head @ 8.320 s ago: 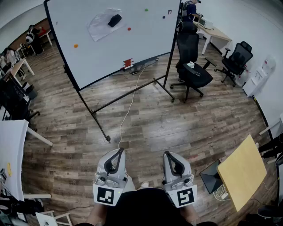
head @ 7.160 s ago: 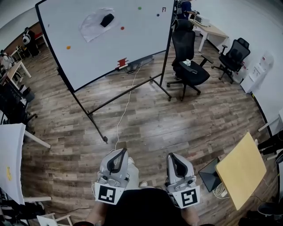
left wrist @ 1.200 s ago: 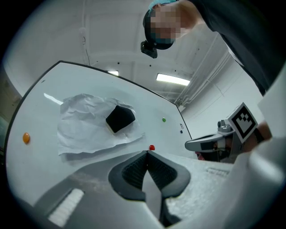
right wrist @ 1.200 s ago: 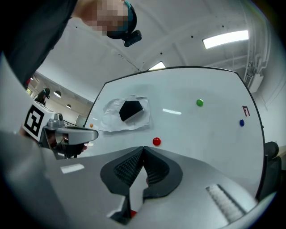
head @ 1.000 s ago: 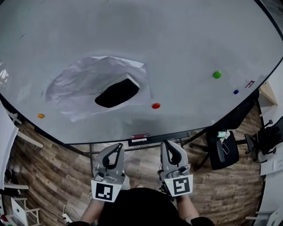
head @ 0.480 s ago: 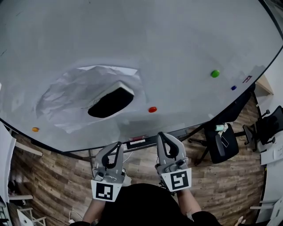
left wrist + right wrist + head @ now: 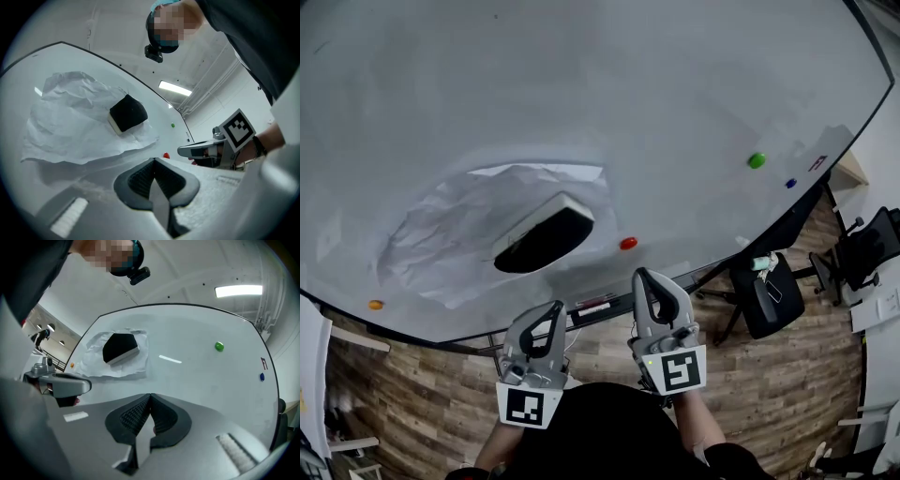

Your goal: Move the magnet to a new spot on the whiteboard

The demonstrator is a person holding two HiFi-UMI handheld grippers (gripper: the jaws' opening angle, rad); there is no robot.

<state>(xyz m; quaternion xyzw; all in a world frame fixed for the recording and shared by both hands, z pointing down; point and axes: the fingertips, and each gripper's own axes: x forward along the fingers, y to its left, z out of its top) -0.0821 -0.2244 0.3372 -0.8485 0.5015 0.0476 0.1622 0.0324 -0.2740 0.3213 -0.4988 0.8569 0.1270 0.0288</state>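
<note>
A small red magnet (image 7: 628,244) sticks to the whiteboard (image 7: 675,84), just right of a black eraser (image 7: 546,239) that pins a crumpled sheet of paper (image 7: 459,234). My right gripper (image 7: 644,277) is shut and empty, its tip just below the red magnet and apart from it. Lower and to the left, my left gripper (image 7: 555,309) is also shut and empty. In the left gripper view the red magnet (image 7: 166,155) shows just past the shut jaws, with the eraser (image 7: 127,113) above. The right gripper view shows the eraser (image 7: 119,348) and a green magnet (image 7: 219,347).
More magnets sit on the board: green (image 7: 757,160), blue (image 7: 790,183) and orange (image 7: 376,305). The board's tray (image 7: 592,305) runs under its lower edge. A black office chair (image 7: 769,300) stands on the wood floor at the right.
The person has walked up to the whiteboard. Over the last second the right gripper rose toward the red magnet; the left gripper shifted slightly. Both stayed shut.
</note>
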